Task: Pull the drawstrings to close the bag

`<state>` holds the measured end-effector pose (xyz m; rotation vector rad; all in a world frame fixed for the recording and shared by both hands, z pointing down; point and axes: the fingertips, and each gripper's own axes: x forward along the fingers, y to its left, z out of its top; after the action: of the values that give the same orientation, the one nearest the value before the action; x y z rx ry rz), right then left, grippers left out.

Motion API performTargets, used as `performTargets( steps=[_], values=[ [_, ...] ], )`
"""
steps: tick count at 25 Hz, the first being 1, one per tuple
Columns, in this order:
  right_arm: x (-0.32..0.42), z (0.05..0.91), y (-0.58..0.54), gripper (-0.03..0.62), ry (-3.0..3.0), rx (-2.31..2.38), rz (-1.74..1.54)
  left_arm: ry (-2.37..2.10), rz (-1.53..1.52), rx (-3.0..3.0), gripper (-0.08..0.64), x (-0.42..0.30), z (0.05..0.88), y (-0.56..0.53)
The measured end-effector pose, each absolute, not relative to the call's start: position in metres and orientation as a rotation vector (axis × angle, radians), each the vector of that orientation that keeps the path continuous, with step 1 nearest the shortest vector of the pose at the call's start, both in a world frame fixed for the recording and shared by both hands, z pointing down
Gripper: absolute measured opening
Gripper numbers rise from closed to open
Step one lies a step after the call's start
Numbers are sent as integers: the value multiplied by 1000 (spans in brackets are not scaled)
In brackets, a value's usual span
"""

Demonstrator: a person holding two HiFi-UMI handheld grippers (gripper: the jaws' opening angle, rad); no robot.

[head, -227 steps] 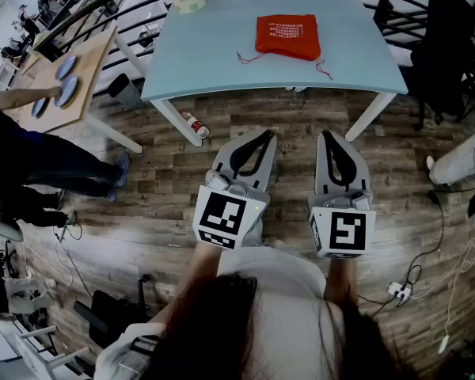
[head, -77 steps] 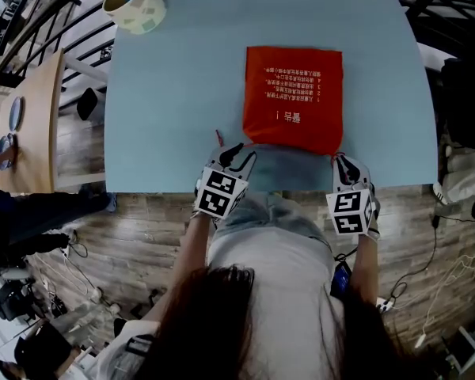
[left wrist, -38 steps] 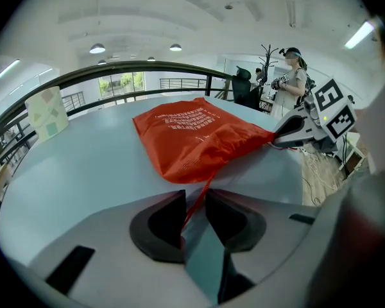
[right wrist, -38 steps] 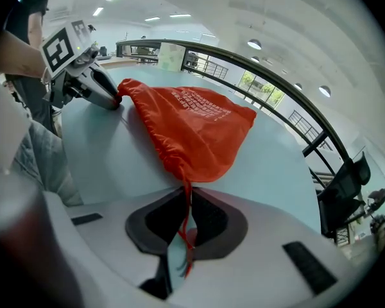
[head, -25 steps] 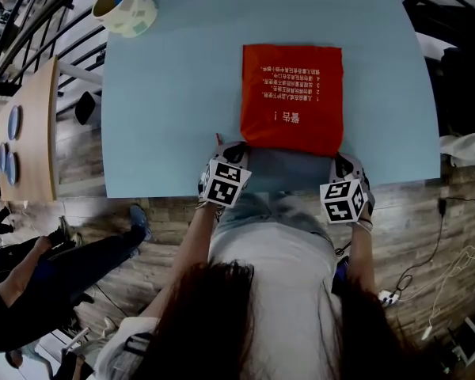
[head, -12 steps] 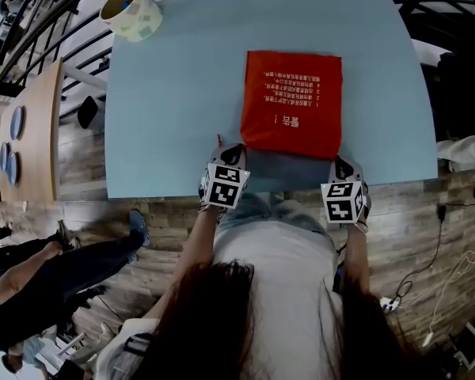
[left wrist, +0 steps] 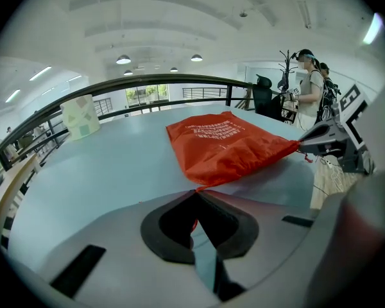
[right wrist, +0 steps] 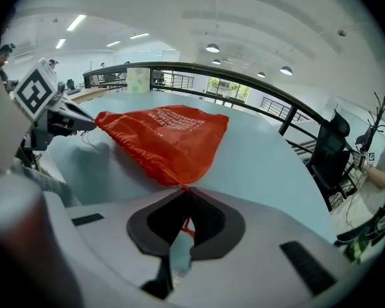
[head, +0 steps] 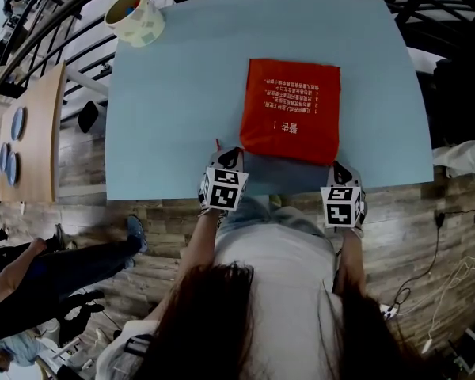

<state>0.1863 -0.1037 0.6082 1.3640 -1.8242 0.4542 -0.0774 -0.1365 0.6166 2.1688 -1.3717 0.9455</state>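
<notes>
A red drawstring bag (head: pixel 291 109) with white print lies on the light blue table (head: pixel 182 93), its mouth toward me. My left gripper (head: pixel 234 152) is at the bag's near left corner. In the left gripper view its jaws (left wrist: pixel 196 191) are shut on the red drawstring (left wrist: pixel 192 226), and the bag (left wrist: pixel 228 147) gathers toward them. At the near right corner my right gripper (head: pixel 338 165) is shut on the other drawstring (right wrist: pixel 184 227), with the bag (right wrist: pixel 163 140) puckered at the jaw tips (right wrist: pixel 183 188). The near edge hangs slightly above the table.
A pale paper cup (head: pixel 136 18) stands at the table's far left corner. A wooden side table (head: pixel 28 125) with blue plates is to the left, and a person's legs (head: pixel 63 264) are on the floor there. A black railing (left wrist: pixel 147 82) runs behind the table.
Both grippers stay at the bag's near corners and have rolled a little. The bag's near edge has drawn slightly toward me. The person at the left has walked further left.
</notes>
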Motion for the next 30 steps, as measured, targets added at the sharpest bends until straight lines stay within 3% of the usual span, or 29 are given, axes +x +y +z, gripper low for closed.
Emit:
performTargets(
  steps=[30],
  values=[
    [219,601,-97,25,-1810,1527,511,-1515,922,2106,17,-95,601,-135]
  ],
)
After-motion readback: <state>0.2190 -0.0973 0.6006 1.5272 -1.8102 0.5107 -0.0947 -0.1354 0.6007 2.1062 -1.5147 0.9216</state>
